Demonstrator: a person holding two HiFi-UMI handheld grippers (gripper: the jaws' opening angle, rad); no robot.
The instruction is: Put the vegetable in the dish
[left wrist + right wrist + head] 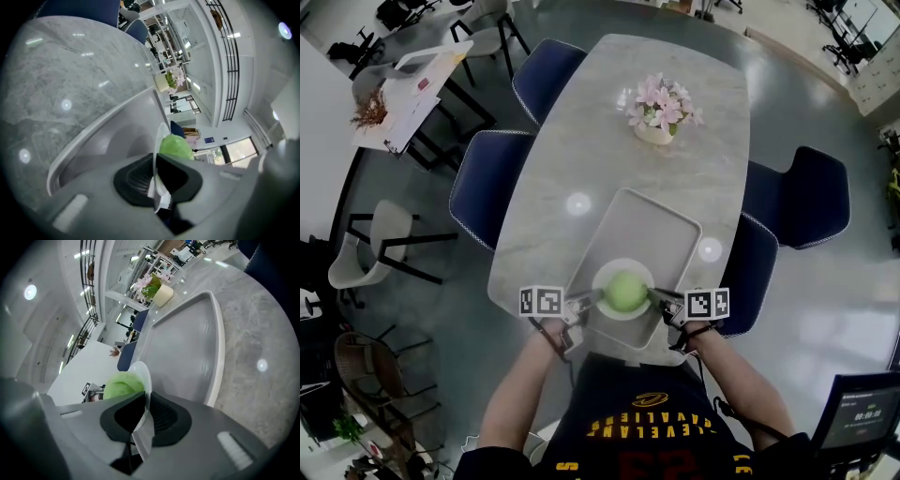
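We see a smooth white round dish [602,277] over the 6 o'clock end of a grey, rounded-corner tray [647,220] on the marbled stone bench [581,150]. A pale green, ball-shaped vegetable [626,292] lies in the dish; being round, it shows us no long axis or heading. The left gripper [586,302] clamps its ribbed black fingers [136,180] on the thin rim at 9 o'clock. The right gripper [661,300] pinches the rim at 3 o'clock with its fingers [164,420]. Pink flowers [661,105] stand at 12 o'clock.
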